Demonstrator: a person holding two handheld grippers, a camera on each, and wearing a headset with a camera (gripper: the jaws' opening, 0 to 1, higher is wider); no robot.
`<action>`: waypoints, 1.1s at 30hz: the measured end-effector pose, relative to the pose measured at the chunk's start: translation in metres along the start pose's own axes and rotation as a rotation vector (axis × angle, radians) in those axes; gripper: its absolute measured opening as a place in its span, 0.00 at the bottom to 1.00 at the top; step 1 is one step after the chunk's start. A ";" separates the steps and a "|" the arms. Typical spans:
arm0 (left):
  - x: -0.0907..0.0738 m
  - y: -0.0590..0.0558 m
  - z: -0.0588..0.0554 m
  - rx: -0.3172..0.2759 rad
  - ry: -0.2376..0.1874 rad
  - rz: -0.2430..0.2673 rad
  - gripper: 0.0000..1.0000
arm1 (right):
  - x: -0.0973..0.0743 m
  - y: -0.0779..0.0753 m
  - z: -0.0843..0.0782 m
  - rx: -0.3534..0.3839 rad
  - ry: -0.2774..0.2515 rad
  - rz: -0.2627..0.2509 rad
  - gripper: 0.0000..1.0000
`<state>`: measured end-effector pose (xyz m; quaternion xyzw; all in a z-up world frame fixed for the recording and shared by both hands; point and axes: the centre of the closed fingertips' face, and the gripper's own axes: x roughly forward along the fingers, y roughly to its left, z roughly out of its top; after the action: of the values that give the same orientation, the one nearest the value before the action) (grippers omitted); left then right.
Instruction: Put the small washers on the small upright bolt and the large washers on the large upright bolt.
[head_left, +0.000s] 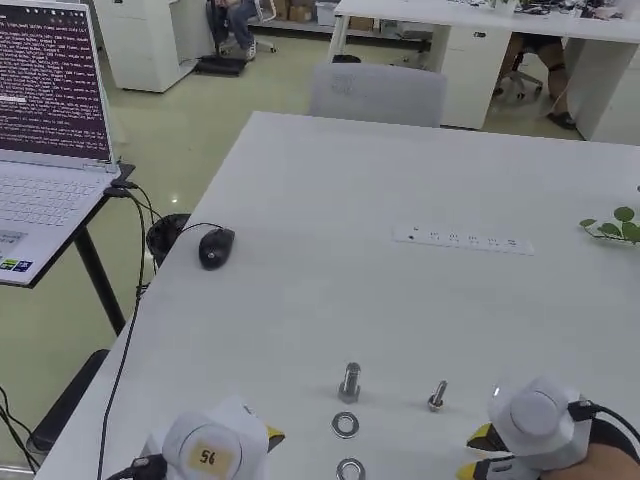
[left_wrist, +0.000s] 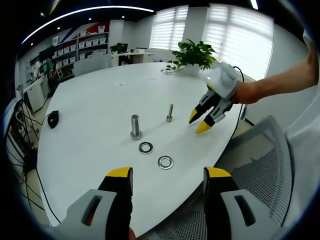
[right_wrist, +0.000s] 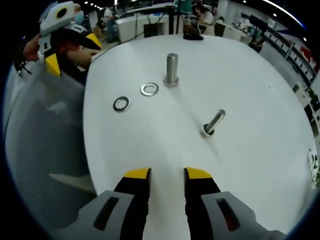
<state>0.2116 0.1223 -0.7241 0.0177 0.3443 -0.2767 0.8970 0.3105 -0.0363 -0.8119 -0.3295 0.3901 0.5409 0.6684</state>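
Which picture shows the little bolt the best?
The right gripper view. The little bolt is nearest and biggest there, with nothing in front of it. In the left gripper view the bolt looks smaller and farther off. In the head view the bolt is tiny, near the bottom edge.

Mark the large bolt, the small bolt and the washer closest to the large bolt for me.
large bolt (head_left: 349, 381): head view, on its upright shank.
small bolt (head_left: 438, 394): head view, on its shank.
washer (head_left: 335, 425): head view, on the metal band left of its hole.
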 end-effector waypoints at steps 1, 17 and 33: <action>0.000 0.000 0.000 0.000 0.000 0.000 0.56 | 0.001 0.002 0.002 -0.001 -0.006 0.004 0.28; -0.003 0.002 -0.001 -0.007 -0.006 0.013 0.56 | 0.024 0.040 0.037 -0.049 -0.049 0.076 0.28; 0.001 -0.008 -0.015 -0.018 0.008 -0.003 0.56 | 0.034 0.051 0.053 -0.080 -0.071 0.110 0.29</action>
<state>0.1993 0.1187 -0.7345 0.0101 0.3505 -0.2748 0.8953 0.2734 0.0352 -0.8172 -0.3146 0.3619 0.6032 0.6374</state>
